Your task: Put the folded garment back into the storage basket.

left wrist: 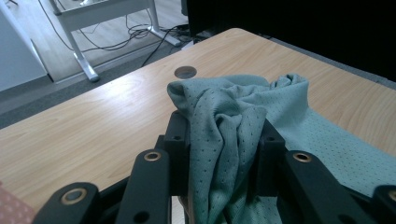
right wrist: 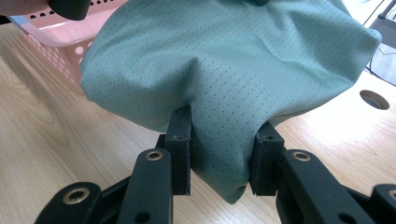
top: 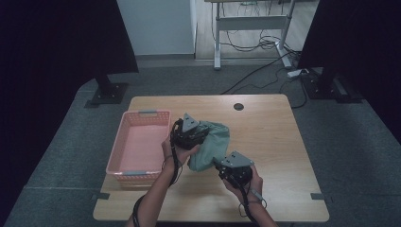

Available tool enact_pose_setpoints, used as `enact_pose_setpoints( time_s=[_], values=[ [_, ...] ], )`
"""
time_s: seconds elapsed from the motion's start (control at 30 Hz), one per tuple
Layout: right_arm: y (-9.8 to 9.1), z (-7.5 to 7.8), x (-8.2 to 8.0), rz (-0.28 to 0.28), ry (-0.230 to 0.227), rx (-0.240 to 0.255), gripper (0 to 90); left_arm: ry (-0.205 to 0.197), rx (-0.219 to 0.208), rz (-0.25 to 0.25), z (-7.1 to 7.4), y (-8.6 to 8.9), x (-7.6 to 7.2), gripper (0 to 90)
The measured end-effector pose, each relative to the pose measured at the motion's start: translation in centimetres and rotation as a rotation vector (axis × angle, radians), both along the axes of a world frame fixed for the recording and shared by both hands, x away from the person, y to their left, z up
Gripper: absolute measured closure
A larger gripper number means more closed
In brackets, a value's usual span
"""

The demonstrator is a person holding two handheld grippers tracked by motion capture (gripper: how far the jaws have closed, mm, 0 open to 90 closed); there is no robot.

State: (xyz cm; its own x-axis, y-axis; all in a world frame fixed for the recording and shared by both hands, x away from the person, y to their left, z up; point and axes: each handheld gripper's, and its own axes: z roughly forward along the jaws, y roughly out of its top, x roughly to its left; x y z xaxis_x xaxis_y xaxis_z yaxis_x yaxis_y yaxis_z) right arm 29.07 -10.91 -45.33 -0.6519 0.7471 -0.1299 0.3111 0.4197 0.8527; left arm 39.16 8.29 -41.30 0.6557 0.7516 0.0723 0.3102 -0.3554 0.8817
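Green mesh cloth point(top: 211, 144) sits mid-frame, right of the pink basket point(top: 140, 144), pinched tight by the left claw point(top: 190, 135) and right claw point(top: 230, 170). Lift both together so it doesn't drag the bench point(top: 274, 132).

Pink perforated basket point(top: 142, 142) sat on left part of wooden table point(top: 269, 137), long side running front to back, nothing visible inside. Round cable hole point(top: 239, 106) lay near table's far edge. Grey carpet point(top: 359, 156) surrounded table. Dark panels on black foot plates point(top: 108, 93) stood at far left and far right. Beyond, white desk frame point(top: 217, 42) stood over tangle of black cables point(top: 257, 45); white power strip point(top: 297, 73) lay on floor nearby.
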Motion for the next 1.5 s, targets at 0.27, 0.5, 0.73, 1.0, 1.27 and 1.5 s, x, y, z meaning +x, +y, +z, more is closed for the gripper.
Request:
enact_pose_setpoints(
  time_s=[0.27, 0.5, 0.73, 1.0, 1.27, 1.5],
  values=[
    [1.2, 0.4, 0.1, 0.019, -0.009, -0.002, 66.3, -0.008, 0.007, 0.012, 0.5, 1.1, -0.1, 64.8],
    [2.0, 0.8, 0.3, 0.032, -0.012, -0.011, 66.3, -0.011, 0.009, 0.025, 0.7, 2.2, -0.1, 64.8],
    [3.1, 1.0, 0.5, 0.045, -0.014, -0.012, 66.3, -0.012, 0.014, 0.038, 0.9, 3.4, -0.1, 64.8],
    [4.5, 1.3, 0.9, 0.061, -0.017, -0.015, 66.3, -0.016, 0.013, 0.055, 1.2, 4.9, -0.2, 64.8],
    [6.0, 1.5, 1.2, 0.079, -0.019, -0.021, 66.2, -0.019, 0.019, 0.074, 1.4, 6.4, -0.2, 64.8],
    [7.2, 1.8, 1.3, 0.090, -0.022, -0.020, 66.2, -0.025, 0.023, 0.087, 1.7, 7.5, -0.4, 64.8]
  ],
)
